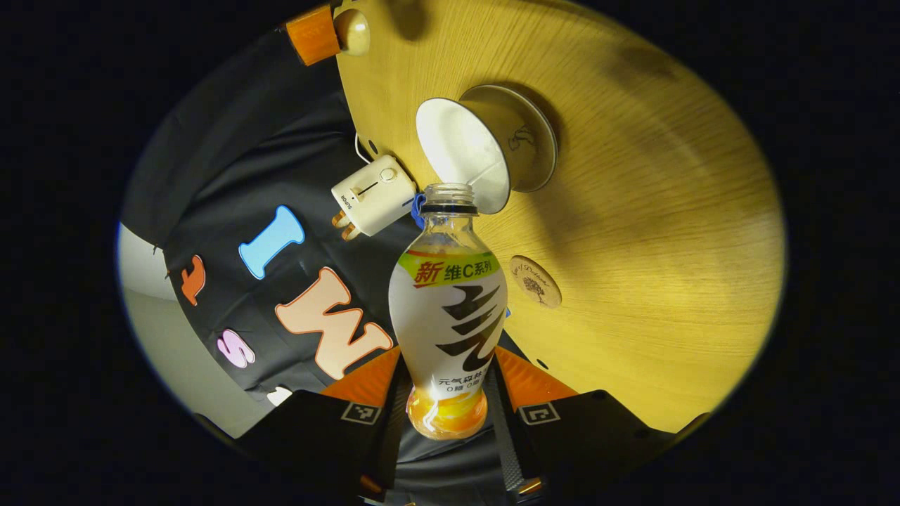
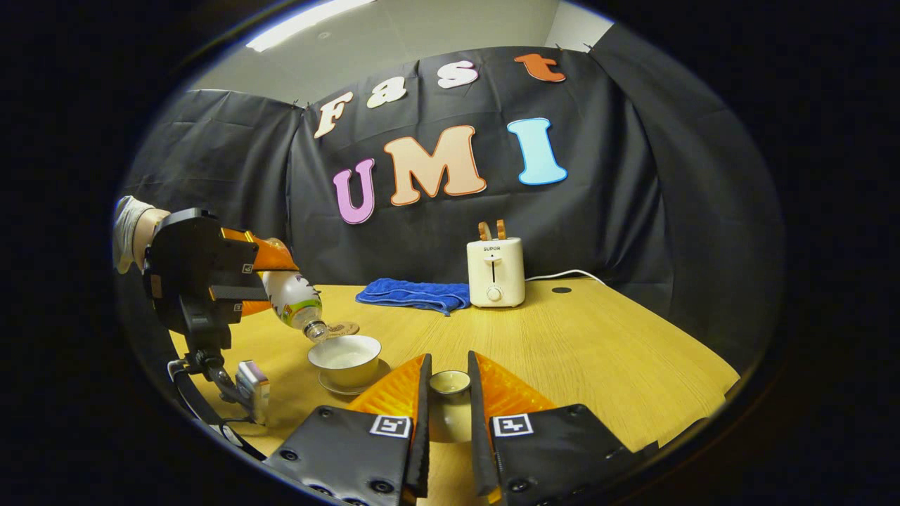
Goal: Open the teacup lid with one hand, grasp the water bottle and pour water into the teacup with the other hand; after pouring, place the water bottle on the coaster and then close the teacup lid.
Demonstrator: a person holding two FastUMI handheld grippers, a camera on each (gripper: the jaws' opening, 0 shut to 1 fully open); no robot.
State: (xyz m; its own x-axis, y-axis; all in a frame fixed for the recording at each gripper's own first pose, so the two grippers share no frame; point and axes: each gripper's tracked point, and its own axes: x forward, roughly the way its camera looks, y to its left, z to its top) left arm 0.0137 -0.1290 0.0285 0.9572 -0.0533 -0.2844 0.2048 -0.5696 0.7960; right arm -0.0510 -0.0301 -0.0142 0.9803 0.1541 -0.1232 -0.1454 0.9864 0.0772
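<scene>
The water bottle (image 1: 448,309) is gripped by the left tongs (image 1: 450,411), tilted mouth-down over the teacup (image 2: 344,359); beside the teacup, the lid (image 2: 450,383) is clamped in the right tongs (image 2: 448,393).

Printed characters cover the label of the water bottle (image 1: 447,316), and a brand word stands on the toaster (image 2: 495,270).

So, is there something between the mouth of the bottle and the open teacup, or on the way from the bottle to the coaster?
Nothing visible blocks either. The left gripper tilts the water bottle with its mouth just above the open teacup. The right gripper holds the lid off to the side. The coaster lies bare just behind the cup.
</scene>
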